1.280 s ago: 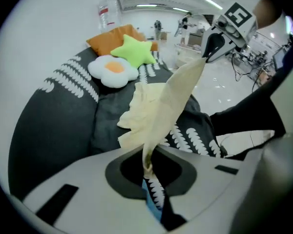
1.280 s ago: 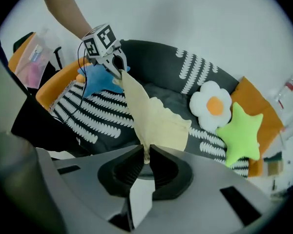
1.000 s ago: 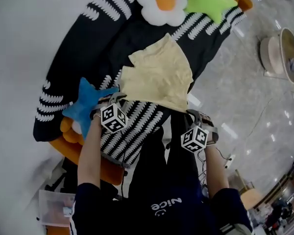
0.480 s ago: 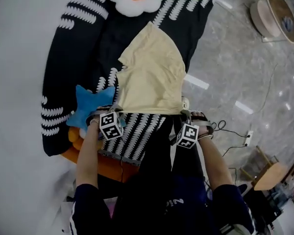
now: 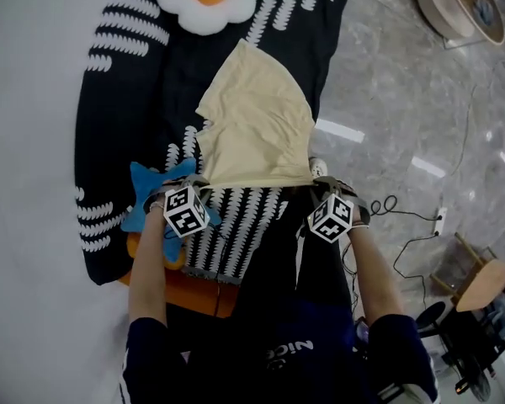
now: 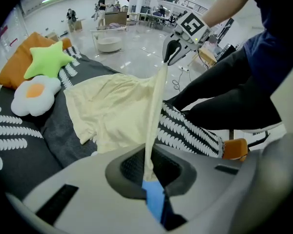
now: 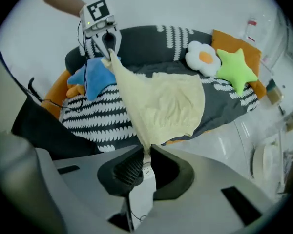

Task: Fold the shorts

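Shorts [image 5: 257,124] stretch between left gripper [image 5: 200,181] and right gripper [image 5: 319,179], both clamped on the near edge's 2 corners; even tension should keep the fold square

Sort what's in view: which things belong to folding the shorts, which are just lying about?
In use: shorts, left tongs, right tongs, both clamped on its near edge.
Lying about: blue star cushion, flower cushion, green star cushion, orange cushion.
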